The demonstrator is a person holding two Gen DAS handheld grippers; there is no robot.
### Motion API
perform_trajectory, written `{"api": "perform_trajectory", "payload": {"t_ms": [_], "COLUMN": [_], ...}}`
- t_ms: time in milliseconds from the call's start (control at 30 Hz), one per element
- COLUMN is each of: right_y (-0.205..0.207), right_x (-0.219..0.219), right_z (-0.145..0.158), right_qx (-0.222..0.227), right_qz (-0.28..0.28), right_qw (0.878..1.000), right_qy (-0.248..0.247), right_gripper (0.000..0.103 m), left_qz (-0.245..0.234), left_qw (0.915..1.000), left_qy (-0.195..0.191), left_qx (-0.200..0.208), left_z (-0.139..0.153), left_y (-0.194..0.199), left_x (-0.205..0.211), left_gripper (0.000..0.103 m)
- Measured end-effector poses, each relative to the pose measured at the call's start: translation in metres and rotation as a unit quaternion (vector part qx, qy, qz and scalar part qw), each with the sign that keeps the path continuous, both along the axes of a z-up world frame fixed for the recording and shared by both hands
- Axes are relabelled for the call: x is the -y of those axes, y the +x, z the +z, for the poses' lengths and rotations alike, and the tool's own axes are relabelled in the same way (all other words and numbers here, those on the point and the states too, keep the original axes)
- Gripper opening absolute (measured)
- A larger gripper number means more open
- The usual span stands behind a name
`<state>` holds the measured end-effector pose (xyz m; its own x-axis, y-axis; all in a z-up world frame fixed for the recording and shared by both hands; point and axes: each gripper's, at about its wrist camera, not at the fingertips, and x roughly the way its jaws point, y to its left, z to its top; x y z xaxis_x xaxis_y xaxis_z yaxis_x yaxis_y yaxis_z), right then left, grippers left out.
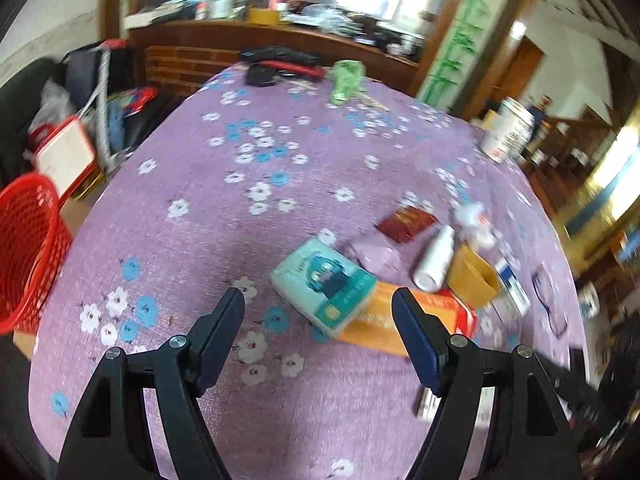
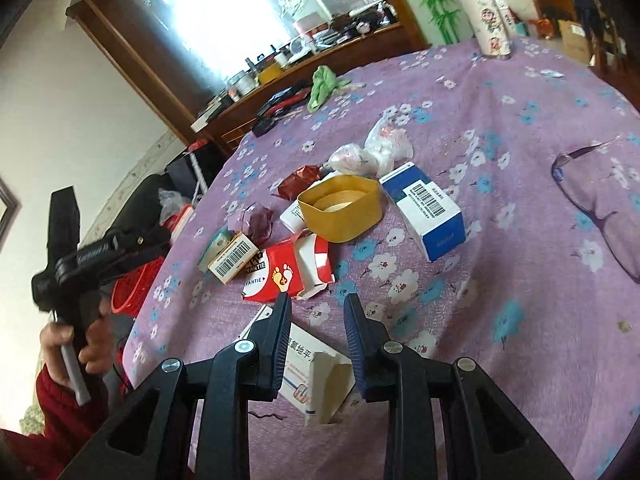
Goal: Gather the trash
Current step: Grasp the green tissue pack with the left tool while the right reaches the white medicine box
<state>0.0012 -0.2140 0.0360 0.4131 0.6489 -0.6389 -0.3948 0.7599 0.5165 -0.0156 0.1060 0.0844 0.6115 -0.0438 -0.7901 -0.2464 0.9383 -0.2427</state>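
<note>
A pile of trash lies on the purple flowered tablecloth (image 1: pixel 280 148): a teal packet (image 1: pixel 324 282), an orange box (image 1: pixel 384 320), a white bottle (image 1: pixel 434 258), a yellow tub (image 1: pixel 472 276), a dark red wrapper (image 1: pixel 406 222). My left gripper (image 1: pixel 318 300) is open and empty, just before the teal packet. In the right wrist view the yellow tub (image 2: pixel 340 206), a blue and white box (image 2: pixel 428 208), a red and white box (image 2: pixel 290 274) and crumpled plastic (image 2: pixel 372 152) show. My right gripper (image 2: pixel 316 304) is open, above a torn white box (image 2: pixel 316 376).
A red mesh basket (image 1: pixel 24 252) stands off the table's left edge. Glasses (image 2: pixel 592 196) lie at the right. A green cloth (image 1: pixel 346 78) and dark items (image 1: pixel 280 64) lie at the far edge. A white cup (image 1: pixel 506 130) stands at the right rim.
</note>
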Motion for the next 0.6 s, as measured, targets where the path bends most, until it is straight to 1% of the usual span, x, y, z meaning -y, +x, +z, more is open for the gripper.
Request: {"api": "perform_trajectory", "payload": {"t_ms": [100,167,233,267,333,367,467,533,600], "right_y": [0.003,0.003,-0.001,-0.004,-0.012,-0.017,-0.034,-0.041,-0.047], "right_x": [0.003,0.007,0.01,0.012,0.017,0.018,0.032,0.038,0.042], "right_z": [-0.001,-0.001,-0.001,-0.001,-0.002,-0.001,0.0,0.001,0.005], "right_qx": [-0.004,-0.005,-0.005,-0.005,-0.005,-0.004,-0.003,-0.003,0.001], "right_qz": [0.012,0.016,0.016,0.013,0.007,0.003,-0.025,-0.04,-0.055], "right_qw": [1.0,1.0,1.0,0.999,0.999,0.999,0.999,0.998,0.998], "right_qy": [0.009,0.019,0.026,0.031,0.037,0.038,0.045,0.042,0.037], "right_gripper": [0.037,0.039,0.04,0.04,0.04,0.04,0.04,0.04,0.04], "left_qz": [0.029,0.038,0.045,0.05,0.046,0.052,0.049,0.063,0.067], "left_qw": [0.9993,0.9988,0.998,0.9974,0.9972,0.9963,0.9958,0.9944,0.9936], "left_qy": [-0.008,-0.012,0.007,0.009,0.0,-0.003,-0.016,-0.022,-0.04], "left_qx": [-0.02,-0.029,-0.044,-0.05,-0.059,-0.068,-0.076,-0.082,-0.082], "left_z": [-0.002,-0.004,-0.007,-0.01,-0.014,-0.017,-0.022,-0.025,-0.031], "left_y": [0.008,0.013,0.019,0.021,0.027,0.03,0.039,0.044,0.051], "left_x": [-0.005,-0.004,-0.001,0.001,0.005,0.006,0.01,0.009,0.006], "left_gripper": [0.075,0.075,0.076,0.076,0.076,0.076,0.076,0.076,0.078]}}
